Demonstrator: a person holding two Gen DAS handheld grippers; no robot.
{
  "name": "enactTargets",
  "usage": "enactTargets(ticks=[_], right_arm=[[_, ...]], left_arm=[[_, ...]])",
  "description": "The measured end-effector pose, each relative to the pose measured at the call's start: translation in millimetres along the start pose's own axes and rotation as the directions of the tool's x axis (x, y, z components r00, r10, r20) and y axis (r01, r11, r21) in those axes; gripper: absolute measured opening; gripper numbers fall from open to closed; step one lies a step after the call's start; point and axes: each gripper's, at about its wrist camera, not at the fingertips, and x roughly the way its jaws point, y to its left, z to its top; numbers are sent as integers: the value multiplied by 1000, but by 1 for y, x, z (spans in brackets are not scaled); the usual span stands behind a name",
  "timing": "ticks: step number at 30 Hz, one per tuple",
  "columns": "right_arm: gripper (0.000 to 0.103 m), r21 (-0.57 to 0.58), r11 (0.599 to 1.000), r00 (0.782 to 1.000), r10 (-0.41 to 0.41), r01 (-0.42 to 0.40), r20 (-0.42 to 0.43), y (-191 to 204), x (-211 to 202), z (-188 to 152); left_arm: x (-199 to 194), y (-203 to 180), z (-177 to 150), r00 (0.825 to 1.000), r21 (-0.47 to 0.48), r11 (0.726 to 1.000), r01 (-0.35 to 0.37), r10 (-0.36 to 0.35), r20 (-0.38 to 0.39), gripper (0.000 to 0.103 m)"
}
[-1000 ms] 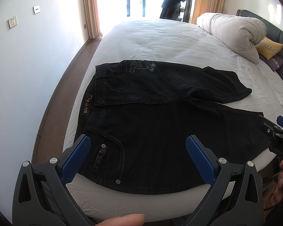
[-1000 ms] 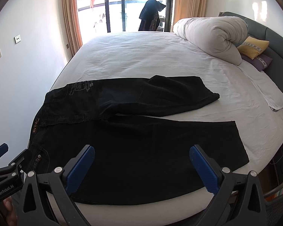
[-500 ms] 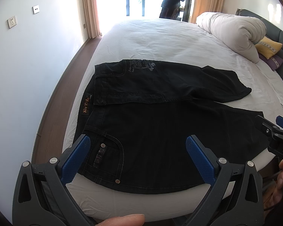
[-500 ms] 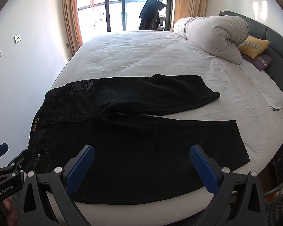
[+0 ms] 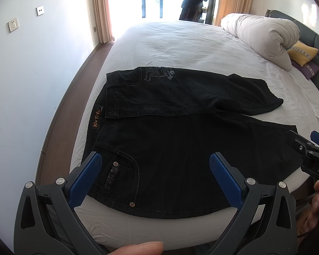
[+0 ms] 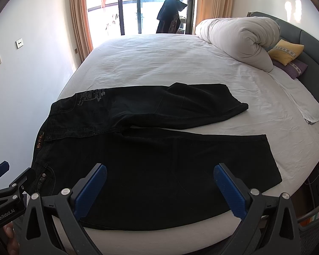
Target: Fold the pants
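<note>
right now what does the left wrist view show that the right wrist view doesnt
Only the left wrist view shows the front pocket up close with its rivets, and the right gripper at its right edge. Only the right wrist view shows the near leg's hem whole, and the left gripper at its left edge. Both show the black pants spread on the bed, the rolled duvet, and each camera's own gripper open above the near edge.

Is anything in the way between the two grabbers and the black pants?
Nothing visible is. The black pants lie spread on the bed, with only open air before the left gripper and the right gripper. Both stand open and empty near the bed's edge. The rolled duvet sits far off.
</note>
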Motion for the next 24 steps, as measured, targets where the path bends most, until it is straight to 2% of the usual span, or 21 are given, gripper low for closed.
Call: enactTargets(ticks=[24], right_arm=[[103,-1,1000,1000,5,-5,-13,2,5,-2]], left_arm=[[2,-3,-3,1000,7,1000,-3,3,0,103]])
